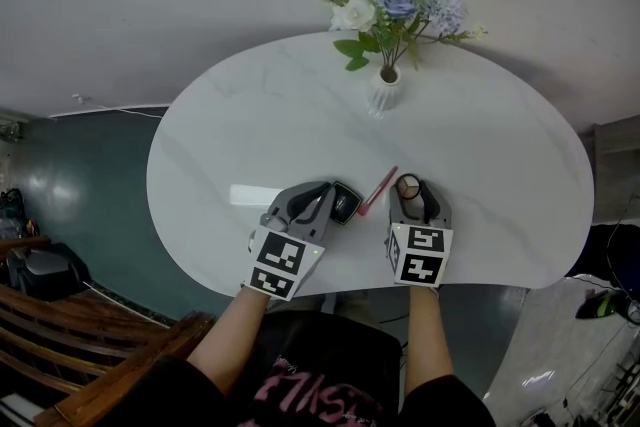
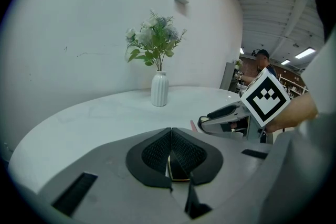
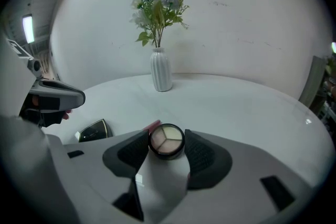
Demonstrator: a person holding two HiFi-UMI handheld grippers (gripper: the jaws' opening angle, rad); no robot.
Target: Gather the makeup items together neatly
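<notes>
A round eyeshadow pot (image 3: pixel 166 140) with three pale shades sits between the pads of my right gripper (image 3: pixel 168 148), which touch it on both sides; the head view shows the pot (image 1: pixel 408 185) at the tips of that gripper (image 1: pixel 412 191). My left gripper (image 2: pixel 171 157) is shut, its pads meeting. A black compact (image 2: pixel 178 170) with a gold edge shows through the gap under them. The compact (image 1: pixel 344 203) lies flat on the table just ahead of the left gripper (image 1: pixel 330 199). A pink pencil (image 1: pixel 378 191) lies slanted between the two items.
On the white oval table (image 1: pixel 250 135), a white ribbed vase (image 1: pixel 384 91) of blue and white flowers stands at the far middle. The near table edge runs just under both grippers. A wooden bench (image 1: pixel 60 335) stands on the floor at lower left.
</notes>
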